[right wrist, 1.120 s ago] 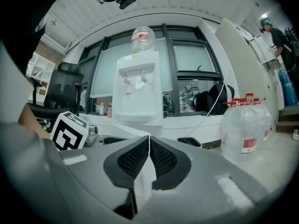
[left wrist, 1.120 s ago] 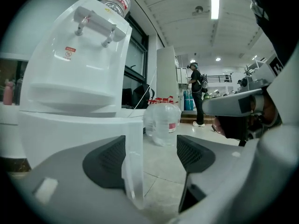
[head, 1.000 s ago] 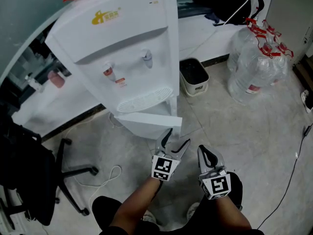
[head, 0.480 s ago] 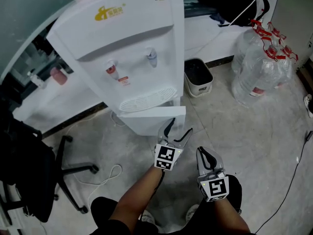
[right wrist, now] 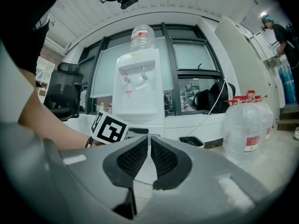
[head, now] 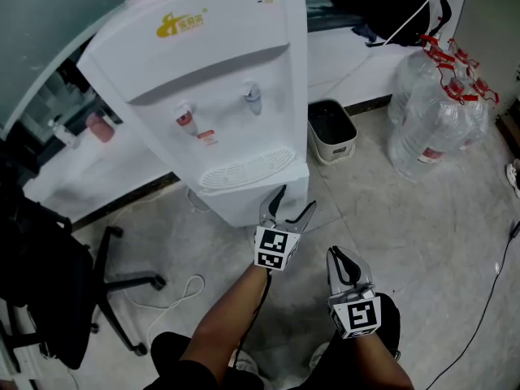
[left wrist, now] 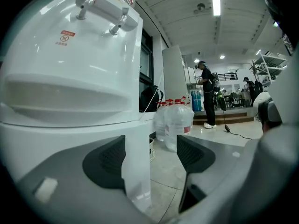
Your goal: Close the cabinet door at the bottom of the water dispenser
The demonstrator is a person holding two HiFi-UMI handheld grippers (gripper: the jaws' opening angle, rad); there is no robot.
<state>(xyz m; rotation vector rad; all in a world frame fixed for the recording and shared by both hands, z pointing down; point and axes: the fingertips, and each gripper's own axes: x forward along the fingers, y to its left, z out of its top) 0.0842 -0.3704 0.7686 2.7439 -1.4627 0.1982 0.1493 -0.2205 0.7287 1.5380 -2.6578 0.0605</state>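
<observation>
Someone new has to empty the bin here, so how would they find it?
Find the tall white water dispenser against the window wall. On the floor just right of it, before the cluster of clear water jugs, stands the waste bin. It is the only small cream box there, open-topped and dark inside.

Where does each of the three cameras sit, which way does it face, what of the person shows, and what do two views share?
Head view: on the person's head, looking steeply down at the water dispenser; left forearm, left gripper and right gripper show.
Left gripper view: low on the left gripper, facing the dispenser's bottom corner; its open jaws show.
Right gripper view: on the right gripper, facing the dispenser's front; shut jaws and left forearm show.
Shared: both gripper views show the water bottles.
</observation>
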